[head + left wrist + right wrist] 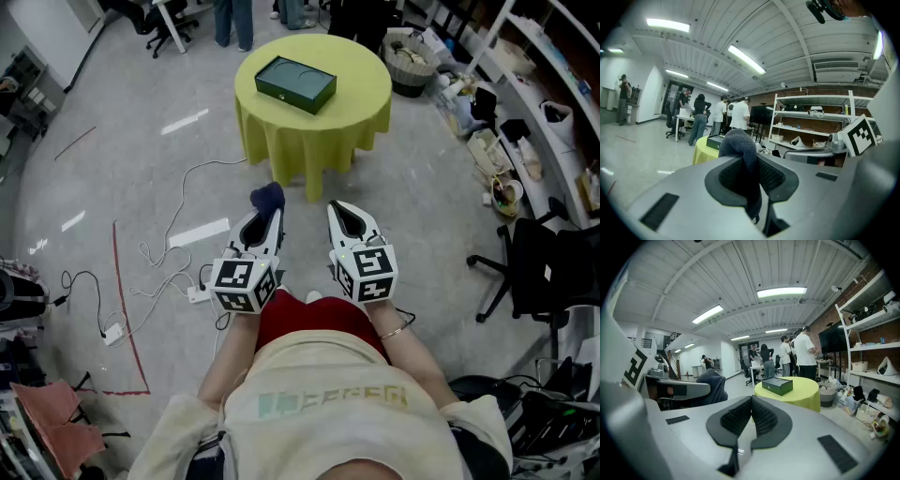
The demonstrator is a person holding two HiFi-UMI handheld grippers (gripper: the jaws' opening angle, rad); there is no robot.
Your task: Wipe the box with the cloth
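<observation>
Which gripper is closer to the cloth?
Left. The left gripper is shut on the cloth; the right gripper sits alongside, shut and empty, clear of it.

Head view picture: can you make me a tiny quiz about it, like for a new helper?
1. True or false: the box lies on the floor.
2. The left hand-held gripper holds: A the box, B the cloth, C nothing.
3. Fill in: the round table cover is ___ in colour.
Key: 1 false; 2 B; 3 yellow.
</observation>
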